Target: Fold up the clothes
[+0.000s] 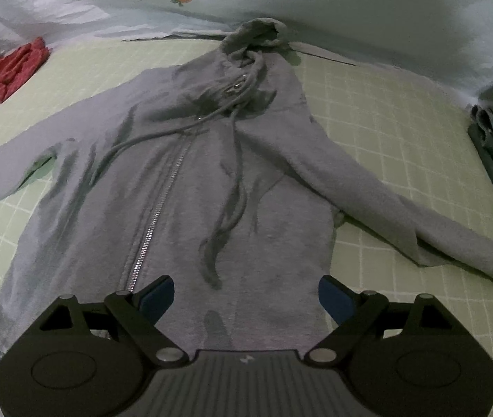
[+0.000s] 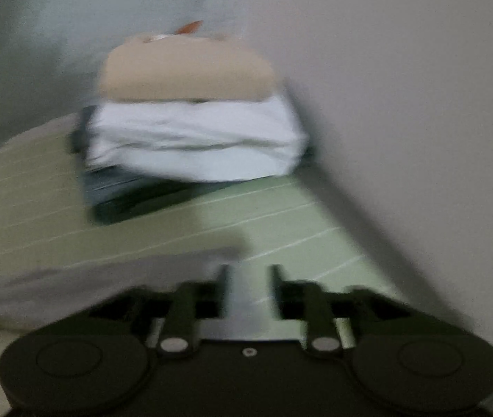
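Our left gripper hangs with its jaws spread wide over the hem of the gray hoodie, which lies flat and zipped on the green checked sheet, both sleeves out sideways. Our right gripper, fingers narrow and parallel, sits over a sleeve edge; we cannot tell whether it grips. 1 folded stack stands ahead by the wall.

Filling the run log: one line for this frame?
phase: pre-fold | hoodie: flat, zipped, sleeves out | left gripper: open over hem, empty | right gripper: narrow gap, blurred, faces folded stack
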`<state>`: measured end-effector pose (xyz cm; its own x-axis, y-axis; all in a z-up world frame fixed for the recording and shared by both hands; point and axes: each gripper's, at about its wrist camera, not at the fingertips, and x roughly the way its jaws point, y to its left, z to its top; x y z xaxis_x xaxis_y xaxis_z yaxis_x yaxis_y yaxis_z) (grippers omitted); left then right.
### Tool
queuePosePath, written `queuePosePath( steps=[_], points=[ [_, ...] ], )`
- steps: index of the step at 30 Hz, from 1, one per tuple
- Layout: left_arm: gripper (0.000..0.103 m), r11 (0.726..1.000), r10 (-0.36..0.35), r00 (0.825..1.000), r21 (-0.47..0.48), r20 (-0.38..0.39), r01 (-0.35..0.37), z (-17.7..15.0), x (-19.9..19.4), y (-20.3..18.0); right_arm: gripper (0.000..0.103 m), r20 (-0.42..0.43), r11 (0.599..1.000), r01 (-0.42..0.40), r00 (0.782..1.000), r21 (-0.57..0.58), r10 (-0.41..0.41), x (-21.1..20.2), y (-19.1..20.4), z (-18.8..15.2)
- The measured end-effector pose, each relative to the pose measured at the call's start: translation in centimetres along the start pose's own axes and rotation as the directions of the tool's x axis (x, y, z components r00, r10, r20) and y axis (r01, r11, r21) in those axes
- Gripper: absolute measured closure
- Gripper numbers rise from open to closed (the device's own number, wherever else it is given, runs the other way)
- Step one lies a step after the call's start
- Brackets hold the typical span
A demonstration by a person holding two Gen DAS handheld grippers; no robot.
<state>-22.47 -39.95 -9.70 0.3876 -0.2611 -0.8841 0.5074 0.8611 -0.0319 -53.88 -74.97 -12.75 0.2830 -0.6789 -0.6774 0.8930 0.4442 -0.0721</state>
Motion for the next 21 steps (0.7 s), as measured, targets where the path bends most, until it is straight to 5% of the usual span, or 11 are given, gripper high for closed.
queuePosePath(
  steps=[3,7,10,15,18,21],
  points=[
    [0.013,1.0,0.004,1.0,0.005,0.0,-0.004,-0.1,-0.1,0.0,0.058,-0.01,0.994,-0.107,0.994,-0.02,0.107,-0.2,3.6,-0.8],
    [0.012,1.0,0.017,1.0,-0.022,-0.024,-0.017,-0.3,0.4,0.5,0.028,-0.001,0.967,-0.247,0.969,-0.065,0.247,-1.4,9.6,-1.7],
    [0.011,0.998,0.031,0.998,-0.048,-0.053,-0.033,-0.5,0.9,1.1,0.023,-0.025,0.94,-0.33,0.944,-0.092,0.329,-2.0,13.9,-2.1],
    [0.01,0.997,0.061,0.995,-0.044,-0.077,-0.064,-1.6,1.9,2.5,0.024,-0.071,0.838,-0.5,0.865,-0.221,0.497,-3.5,18.3,-2.7],
    [0.01,0.996,0.092,0.992,0.001,-0.088,-0.093,-2.5,2.5,3.3,0.038,-0.106,0.757,-0.592,0.802,-0.276,0.588,-4.4,20.0,-3.1],
    [0.01,0.995,0.096,0.989,0.007,-0.109,-0.096,-3.1,2.7,4.3,0.055,-0.149,0.703,-0.628,0.772,-0.335,0.618,-4.4,22.4,-3.7]
  ],
)
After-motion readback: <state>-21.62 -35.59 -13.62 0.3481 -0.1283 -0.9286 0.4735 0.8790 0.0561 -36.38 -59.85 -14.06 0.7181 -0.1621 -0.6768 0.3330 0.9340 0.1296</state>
